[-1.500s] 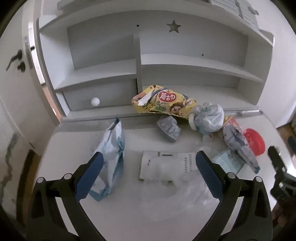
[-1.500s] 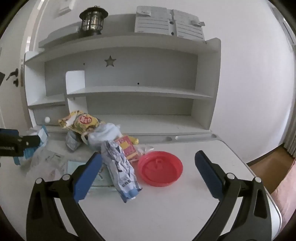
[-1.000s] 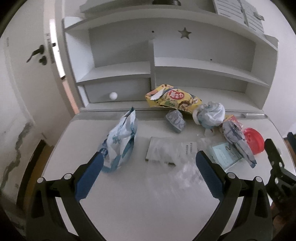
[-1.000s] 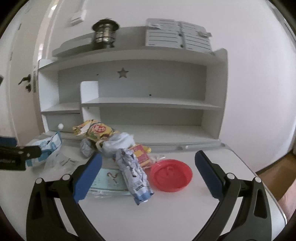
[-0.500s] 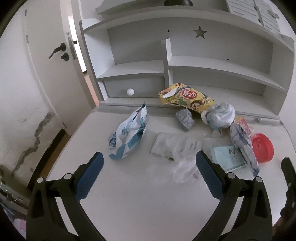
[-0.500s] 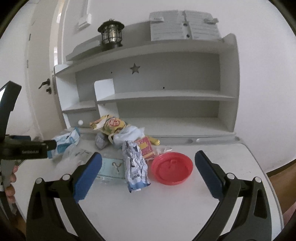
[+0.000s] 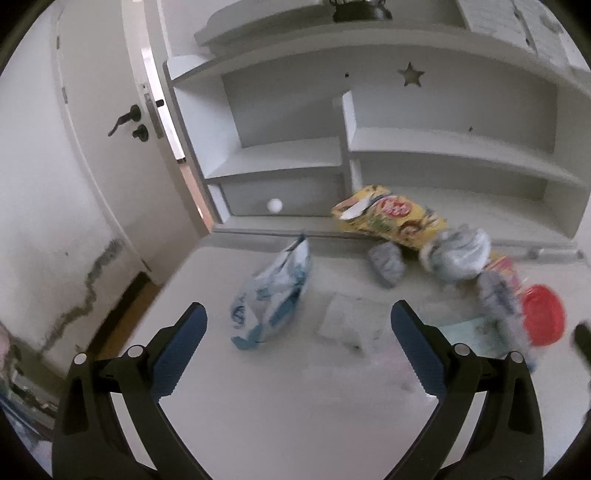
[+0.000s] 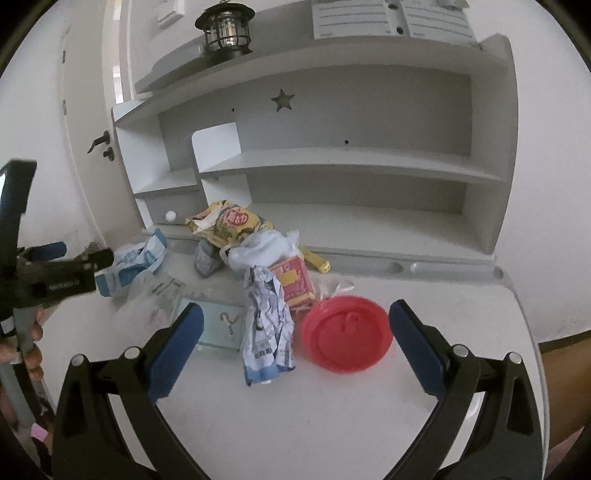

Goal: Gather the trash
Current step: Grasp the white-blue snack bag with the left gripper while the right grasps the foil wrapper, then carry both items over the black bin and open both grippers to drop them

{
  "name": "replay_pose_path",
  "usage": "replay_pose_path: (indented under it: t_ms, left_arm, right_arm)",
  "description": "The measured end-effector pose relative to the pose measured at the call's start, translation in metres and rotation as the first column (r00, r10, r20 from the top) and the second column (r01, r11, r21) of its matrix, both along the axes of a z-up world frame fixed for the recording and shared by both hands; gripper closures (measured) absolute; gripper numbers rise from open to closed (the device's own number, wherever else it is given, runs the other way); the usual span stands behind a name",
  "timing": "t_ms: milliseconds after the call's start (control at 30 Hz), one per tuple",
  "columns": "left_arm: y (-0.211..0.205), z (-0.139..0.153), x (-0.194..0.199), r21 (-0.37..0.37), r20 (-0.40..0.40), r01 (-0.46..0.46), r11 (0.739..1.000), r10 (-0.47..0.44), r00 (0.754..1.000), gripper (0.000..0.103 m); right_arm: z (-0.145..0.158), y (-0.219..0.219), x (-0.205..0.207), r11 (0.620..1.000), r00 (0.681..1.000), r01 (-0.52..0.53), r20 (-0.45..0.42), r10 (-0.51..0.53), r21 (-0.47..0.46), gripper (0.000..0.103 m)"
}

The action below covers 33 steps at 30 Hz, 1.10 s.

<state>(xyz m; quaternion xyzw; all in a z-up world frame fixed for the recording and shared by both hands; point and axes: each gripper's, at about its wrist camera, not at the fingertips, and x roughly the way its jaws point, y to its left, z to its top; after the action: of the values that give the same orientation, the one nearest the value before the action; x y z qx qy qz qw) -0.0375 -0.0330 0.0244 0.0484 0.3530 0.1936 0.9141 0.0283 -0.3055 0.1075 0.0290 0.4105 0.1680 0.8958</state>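
Trash lies on a white desk (image 8: 332,424): a blue-white bag (image 7: 273,295) (image 8: 133,266), a yellow snack bag (image 7: 388,218) (image 8: 229,221), a crumpled blue-white wrapper (image 8: 266,325), a red lid (image 8: 345,334) (image 7: 543,319), a white plastic bundle (image 8: 266,247), a red-yellow packet (image 8: 293,282) and clear plastic film (image 7: 351,325). My left gripper (image 7: 299,347) is open and empty, held back above the desk's near left part. My right gripper (image 8: 295,339) is open and empty, held above the wrapper and the lid.
A white shelf unit (image 8: 332,158) with a small drawer (image 7: 275,203) stands at the back of the desk. A lantern (image 8: 225,29) sits on top of it. A door (image 7: 110,129) and stained wall are on the left. The left gripper shows in the right wrist view (image 8: 55,273).
Both grippers have pulled back and up from the desk, so the trash looks smaller. The left view has swung left toward the door. Nothing was picked up.
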Motion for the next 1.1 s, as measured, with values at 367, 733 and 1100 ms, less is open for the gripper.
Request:
replay_pose_path:
  t_ms: [367, 733, 1100]
  left_arm:
    - [0.079, -0.036, 0.022, -0.001, -0.126, 0.046, 0.999, -0.046, 0.991, 0.006]
    - [0.092, -0.062, 0.07, -0.118, -0.156, 0.184, 0.976, -0.201, 0.967, 0.006]
    - [0.1, -0.075, 0.079, -0.249, -0.148, 0.268, 0.931, -0.31, 0.939, 0.067]
  right_arm:
    - [-0.042, 0.033, 0.005, 0.999, 0.991, -0.021, -0.131, 0.015, -0.05, 0.013]
    - [-0.055, 0.056, 0.034, 0.995, 0.976, 0.007, -0.217, -0.028, -0.096, 0.027]
    - [-0.061, 0.054, 0.036, 1.0, 0.965, -0.005, -0.261, 0.001, -0.017, 0.077]
